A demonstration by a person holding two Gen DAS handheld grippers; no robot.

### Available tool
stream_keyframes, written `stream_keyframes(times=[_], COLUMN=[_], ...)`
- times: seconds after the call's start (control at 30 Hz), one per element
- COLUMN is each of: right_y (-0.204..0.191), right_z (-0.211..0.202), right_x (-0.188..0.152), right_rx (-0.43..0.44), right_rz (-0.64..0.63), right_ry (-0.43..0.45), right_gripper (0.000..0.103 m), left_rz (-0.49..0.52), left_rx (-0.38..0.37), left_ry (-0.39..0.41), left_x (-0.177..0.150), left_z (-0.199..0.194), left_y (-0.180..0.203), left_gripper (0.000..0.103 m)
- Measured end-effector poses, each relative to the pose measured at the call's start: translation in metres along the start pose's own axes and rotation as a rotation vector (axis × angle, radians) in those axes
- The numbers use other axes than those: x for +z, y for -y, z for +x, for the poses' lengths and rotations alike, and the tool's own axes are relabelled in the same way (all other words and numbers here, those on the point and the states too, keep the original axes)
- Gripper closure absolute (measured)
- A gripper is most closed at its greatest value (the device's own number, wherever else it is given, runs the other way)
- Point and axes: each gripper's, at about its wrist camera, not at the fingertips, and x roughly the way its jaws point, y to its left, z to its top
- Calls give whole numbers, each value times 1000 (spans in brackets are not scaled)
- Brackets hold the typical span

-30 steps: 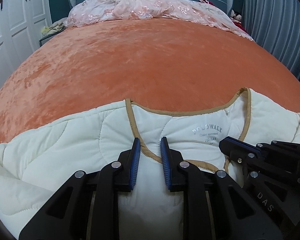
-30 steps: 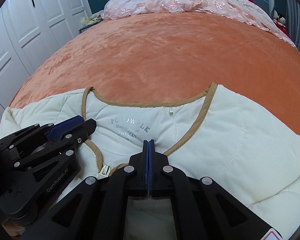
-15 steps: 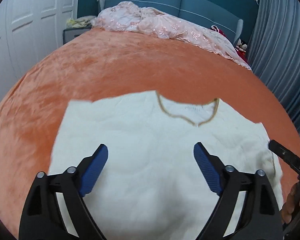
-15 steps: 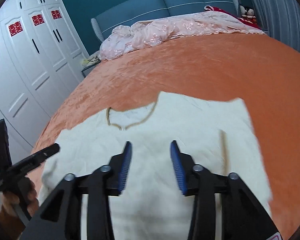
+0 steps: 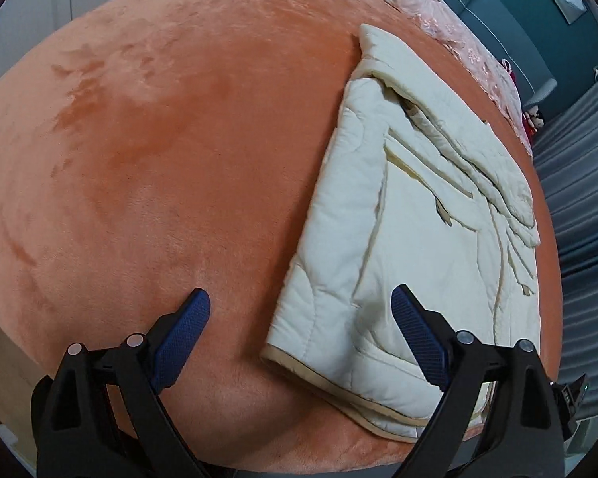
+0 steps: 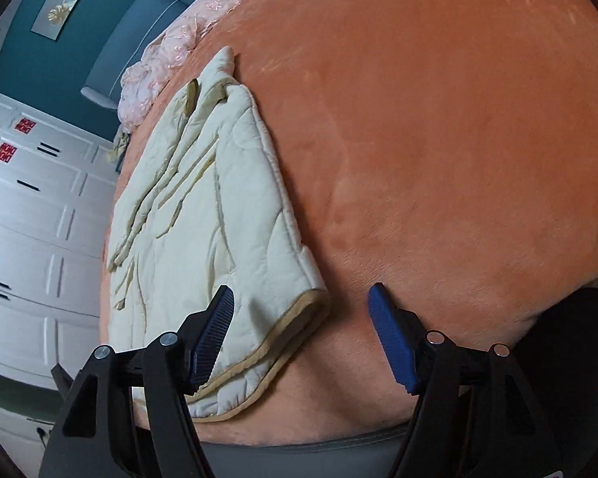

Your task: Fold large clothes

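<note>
A cream quilted jacket [image 5: 410,207] with tan trim lies folded into a long strip on the orange bed cover [image 5: 159,151]. In the right wrist view the jacket [image 6: 203,215] lies at the left, its trimmed hem corner near the bed's front edge. My left gripper [image 5: 301,334] is open and empty above the jacket's near left corner. My right gripper [image 6: 301,332] is open and empty above the jacket's near right corner; its left pad [image 6: 213,334] is over the hem.
A pink lace blanket [image 5: 450,28] lies at the bed's far end by the teal headboard [image 6: 139,40]. White wardrobe doors [image 6: 32,219] stand on the left in the right wrist view, grey curtains [image 5: 578,199] on the right in the left wrist view.
A second ago both grippers were at the collar, the right shut on it. Both then let go and pulled back; now the jacket lies folded in a strip and both grippers are wide open.
</note>
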Motion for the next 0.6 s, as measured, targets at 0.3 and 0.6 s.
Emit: stream_keyframes(times=[0.3,0.6], right_y=[-34,-70], right_z=[23,-65], right_x=[-2,-28], right_rx=[36,-47], right_rz=[-7,-413], right_ry=[-12,-61], right_gripper=[90,98], left_rz=[56,239], left_rx=[-27,-80], left_ry=[-24,95], left_x=[-4,-37], left_z=[9,-105], left_y=[37,57], left_gripper=[83,94])
